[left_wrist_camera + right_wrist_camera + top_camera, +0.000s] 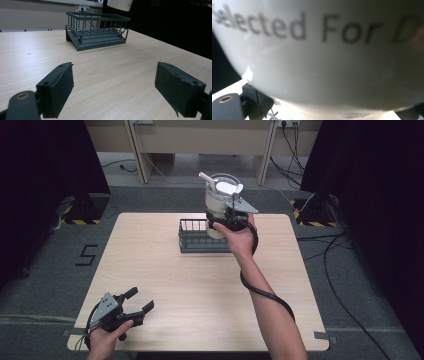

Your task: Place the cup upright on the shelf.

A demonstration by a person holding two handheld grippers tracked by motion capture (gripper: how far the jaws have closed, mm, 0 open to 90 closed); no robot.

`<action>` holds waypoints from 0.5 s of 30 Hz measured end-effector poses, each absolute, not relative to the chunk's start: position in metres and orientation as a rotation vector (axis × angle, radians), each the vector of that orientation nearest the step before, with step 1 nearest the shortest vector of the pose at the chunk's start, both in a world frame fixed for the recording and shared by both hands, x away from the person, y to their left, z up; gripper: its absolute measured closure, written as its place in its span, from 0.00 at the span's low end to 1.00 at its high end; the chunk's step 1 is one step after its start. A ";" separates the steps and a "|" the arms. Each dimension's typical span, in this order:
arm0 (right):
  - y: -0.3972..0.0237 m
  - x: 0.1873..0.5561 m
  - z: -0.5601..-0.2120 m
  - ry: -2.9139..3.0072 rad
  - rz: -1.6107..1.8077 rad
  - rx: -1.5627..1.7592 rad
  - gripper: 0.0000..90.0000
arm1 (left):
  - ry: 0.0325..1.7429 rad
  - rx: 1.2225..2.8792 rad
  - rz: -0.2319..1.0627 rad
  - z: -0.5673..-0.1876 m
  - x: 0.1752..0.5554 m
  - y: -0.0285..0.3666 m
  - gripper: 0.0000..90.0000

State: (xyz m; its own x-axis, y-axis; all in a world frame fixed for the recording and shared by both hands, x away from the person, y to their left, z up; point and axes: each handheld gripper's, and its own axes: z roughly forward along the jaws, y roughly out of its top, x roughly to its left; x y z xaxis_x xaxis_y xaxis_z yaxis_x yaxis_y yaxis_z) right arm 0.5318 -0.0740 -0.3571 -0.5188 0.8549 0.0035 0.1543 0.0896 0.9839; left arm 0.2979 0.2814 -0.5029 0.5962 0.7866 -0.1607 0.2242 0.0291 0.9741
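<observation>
While gripped by right claw (pixel 223 222), white cup (pixel 220 200) above wire basket (pixel 192 240).

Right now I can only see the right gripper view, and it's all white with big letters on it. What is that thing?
Observer: It's a white cup with a lid and a straw, held up in the right gripper.
Operator: Is it sitting on the table?
Observer: No. In the left gripper view its bottom edge hangs in the air above a dark wire basket.
Operator: Is there anything in the basket?
Observer: It looks empty in the left gripper view.
Operator: What's the other gripper doing?
Observer: The left gripper is at the near left corner of the table, jaws wide apart, nothing between them.
</observation>
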 end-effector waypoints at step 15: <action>-0.069 0.556 -0.353 1.745 1.446 1.031 0.12 | 0.892 1.515 0.536 -0.503 0.298 0.281 0.16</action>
State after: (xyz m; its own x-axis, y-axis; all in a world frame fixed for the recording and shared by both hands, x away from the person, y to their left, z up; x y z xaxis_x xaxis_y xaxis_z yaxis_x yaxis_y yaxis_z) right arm 0.5558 -0.0686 -0.3531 -0.4870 0.8734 0.0061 0.1683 0.0870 0.9819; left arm 0.2985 0.2814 -0.5033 0.5945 0.7871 -0.1647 0.2245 0.0341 0.9739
